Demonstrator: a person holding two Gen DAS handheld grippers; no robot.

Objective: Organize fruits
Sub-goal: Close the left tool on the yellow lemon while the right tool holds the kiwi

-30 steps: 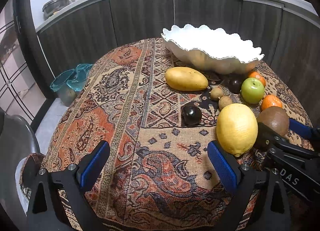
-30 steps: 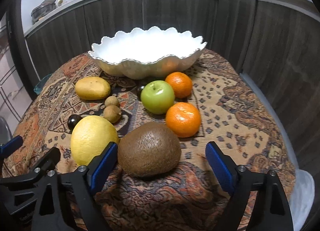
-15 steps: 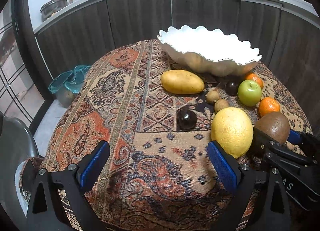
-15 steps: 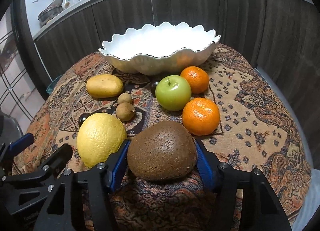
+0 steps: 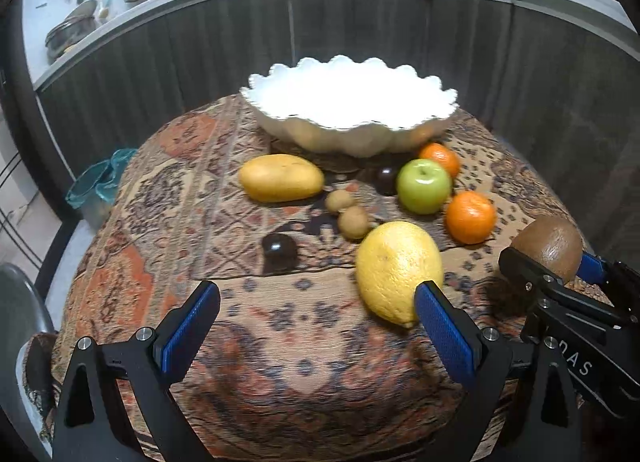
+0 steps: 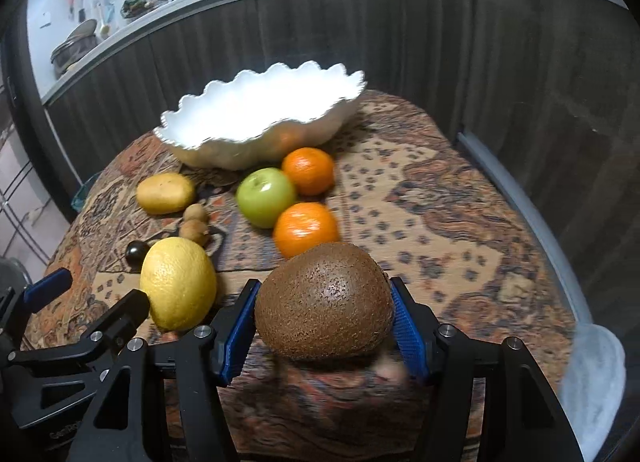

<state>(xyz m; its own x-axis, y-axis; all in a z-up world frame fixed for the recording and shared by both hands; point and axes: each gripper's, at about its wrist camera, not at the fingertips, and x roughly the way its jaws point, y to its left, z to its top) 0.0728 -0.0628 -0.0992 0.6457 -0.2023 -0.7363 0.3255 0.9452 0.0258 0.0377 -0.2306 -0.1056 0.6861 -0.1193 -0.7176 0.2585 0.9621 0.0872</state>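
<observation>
My right gripper [image 6: 322, 326] is shut on a big brown kiwi-like fruit [image 6: 325, 302] and holds it lifted above the cloth; it also shows at the right of the left wrist view [image 5: 549, 244]. My left gripper [image 5: 316, 330] is open and empty, its right finger beside a large yellow citrus [image 5: 398, 272]. A white scalloped bowl [image 5: 352, 129] stands at the back. In front of it lie a mango [image 5: 281, 183], a green apple [image 5: 423, 185], two oranges [image 5: 470, 217], two small brown fruits [image 5: 352, 221] and two dark round fruits [image 5: 280, 248].
The round table carries a patterned cloth [image 5: 168, 221]. A teal bag [image 5: 100, 185] sits on the floor at the left. Dark cabinets [image 5: 360, 29] curve behind the table under a cluttered counter.
My right gripper closed on the brown fruit and lifted it off the cloth. The left gripper stayed open and drew back slightly from the fruits.
</observation>
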